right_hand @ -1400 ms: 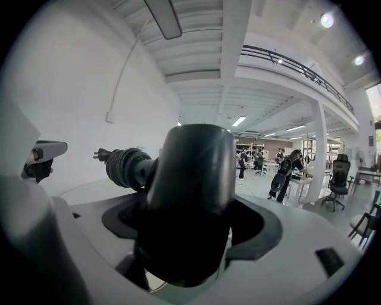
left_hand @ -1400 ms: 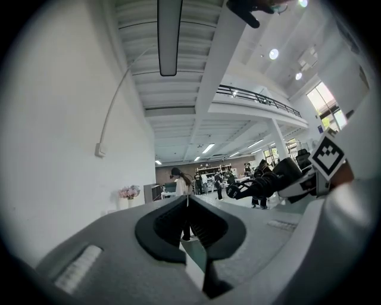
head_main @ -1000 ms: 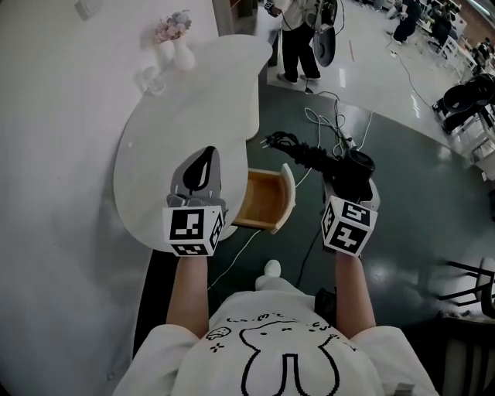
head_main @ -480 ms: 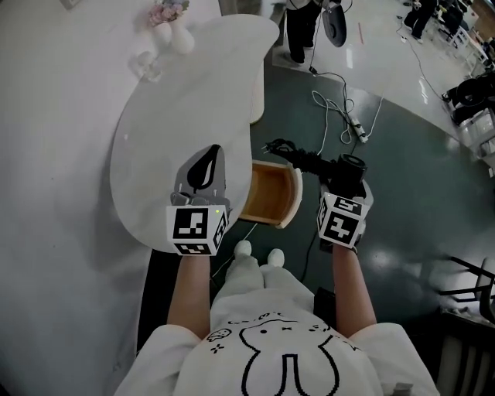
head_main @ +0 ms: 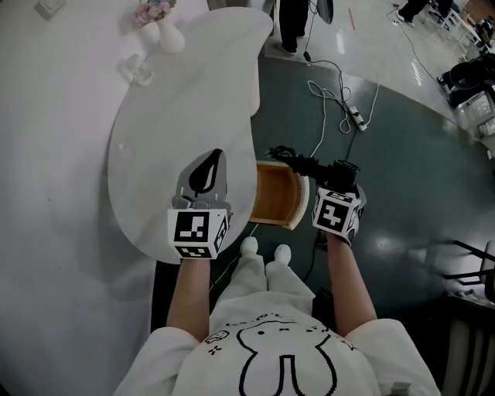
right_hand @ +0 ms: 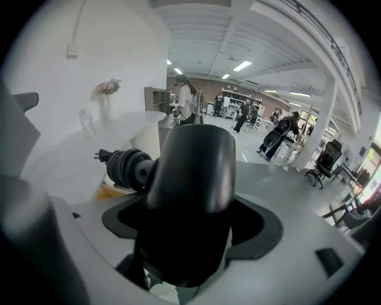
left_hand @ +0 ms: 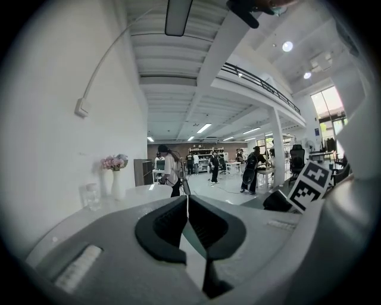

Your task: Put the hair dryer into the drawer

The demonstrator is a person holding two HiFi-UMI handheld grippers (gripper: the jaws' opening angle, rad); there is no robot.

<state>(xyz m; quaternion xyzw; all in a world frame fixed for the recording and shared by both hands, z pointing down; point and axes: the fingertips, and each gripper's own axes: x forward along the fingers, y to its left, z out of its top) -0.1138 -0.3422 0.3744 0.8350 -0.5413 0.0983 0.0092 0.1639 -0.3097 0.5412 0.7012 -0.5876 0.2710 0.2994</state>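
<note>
Your right gripper (head_main: 339, 189), right of centre in the head view, has its jaws clamped on the black hair dryer (head_main: 342, 172); in the right gripper view the dryer's (right_hand: 190, 179) rounded body fills the gap between the jaws. Its coiled cord (head_main: 290, 157) sticks out towards the left of the frame, and the plug end shows at the upper right corner of the drawer (head_main: 300, 203). The drawer stands pulled out from the edge of the white table (head_main: 178, 116) in the middle of the frame, with its wooden inside bare. The dryer sits just to the right of the drawer's curved white front, not inside it. Your left gripper (head_main: 207, 166) hangs over the table's lower edge, just left of the drawer, with its jaws shut together on nothing. A vase of flowers (head_main: 155, 23) and a glass (head_main: 133, 69) stand at the upper left, well apart from both grippers
</note>
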